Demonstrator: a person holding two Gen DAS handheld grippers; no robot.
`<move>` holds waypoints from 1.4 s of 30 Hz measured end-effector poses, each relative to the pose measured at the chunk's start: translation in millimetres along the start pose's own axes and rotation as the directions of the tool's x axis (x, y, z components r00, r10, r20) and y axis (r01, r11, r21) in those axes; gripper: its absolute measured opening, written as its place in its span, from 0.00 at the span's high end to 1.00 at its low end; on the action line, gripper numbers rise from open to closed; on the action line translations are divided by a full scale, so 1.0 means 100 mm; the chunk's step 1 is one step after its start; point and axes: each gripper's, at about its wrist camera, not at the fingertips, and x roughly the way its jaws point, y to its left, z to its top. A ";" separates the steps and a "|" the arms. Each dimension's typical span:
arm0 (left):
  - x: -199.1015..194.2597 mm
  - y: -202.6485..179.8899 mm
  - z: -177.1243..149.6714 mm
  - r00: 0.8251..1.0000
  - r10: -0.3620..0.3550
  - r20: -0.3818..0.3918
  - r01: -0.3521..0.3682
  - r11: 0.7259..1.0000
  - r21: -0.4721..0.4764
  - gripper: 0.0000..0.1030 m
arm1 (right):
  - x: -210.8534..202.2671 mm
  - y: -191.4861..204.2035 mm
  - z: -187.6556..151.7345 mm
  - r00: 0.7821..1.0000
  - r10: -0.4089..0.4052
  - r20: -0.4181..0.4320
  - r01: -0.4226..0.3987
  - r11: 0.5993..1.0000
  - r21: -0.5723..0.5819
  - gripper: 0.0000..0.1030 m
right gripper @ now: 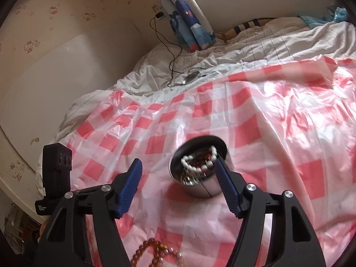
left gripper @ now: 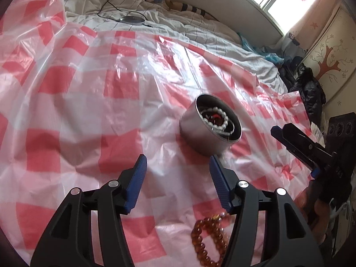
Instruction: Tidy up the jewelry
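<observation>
A round metal tin (left gripper: 204, 133) stands on the red-and-white checked plastic sheet (left gripper: 89, 89). It holds a white pearl bracelet (left gripper: 219, 116) and a dark red piece. My left gripper (left gripper: 178, 162) is open and empty, just short of the tin. An amber bead bracelet (left gripper: 207, 242) lies on the sheet under its right finger. My right gripper (right gripper: 178, 166) is open and empty over the tin (right gripper: 200, 178), its right finger by the rim; the pearl bracelet (right gripper: 198, 165) shows inside. The amber bracelet (right gripper: 153, 253) lies below it. The right gripper also shows in the left wrist view (left gripper: 296, 142).
The sheet covers a bed with a white quilt (right gripper: 267, 42). A grey puck with a black cable (left gripper: 132, 19) lies on the quilt. A blue patterned pillow (right gripper: 191, 22) leans at the headboard. Dark clothes (left gripper: 309, 89) pile beside the bed.
</observation>
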 end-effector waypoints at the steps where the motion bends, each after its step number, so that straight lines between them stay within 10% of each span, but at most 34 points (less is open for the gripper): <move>1: 0.00 -0.02 -0.07 1.000 0.004 -0.013 -0.004 1.000 0.012 0.46 | -0.05 -0.01 -0.09 0.999 -0.027 -0.025 0.027 1.000 -0.002 0.36; 7: 0.02 -0.24 -0.42 0.997 0.032 -0.073 -0.022 0.992 0.123 0.46 | -0.13 0.22 -0.71 0.968 -0.179 -0.177 0.153 0.976 -0.153 0.36; 13: 0.10 -0.40 -0.72 0.984 0.136 -0.111 -0.105 0.962 0.251 0.46 | 0.11 0.39 -1.01 0.938 -0.220 -0.269 0.151 0.955 -0.254 0.67; 21: 0.14 -0.56 -0.89 0.973 0.219 -0.068 -0.171 0.889 0.424 0.46 | 0.31 0.62 -1.24 0.888 -0.403 -0.222 0.261 0.838 -0.479 0.80; 26: 0.13 -0.69 -0.98 0.971 0.237 -0.035 -0.185 0.835 0.518 0.84 | 0.27 0.52 -1.19 0.886 -0.418 -0.202 0.293 0.842 -0.453 0.92; 34: 0.02 -0.35 -0.78 0.977 0.211 -0.024 -0.191 0.923 0.335 0.90 | 0.14 0.34 -1.03 0.920 -0.341 -0.192 0.278 0.915 -0.291 0.92; 42: 0.14 -0.39 -0.88 0.971 0.237 -0.016 -0.218 0.914 0.341 0.89 | 0.25 0.28 -1.08 0.904 -0.360 -0.229 0.293 0.914 -0.279 0.91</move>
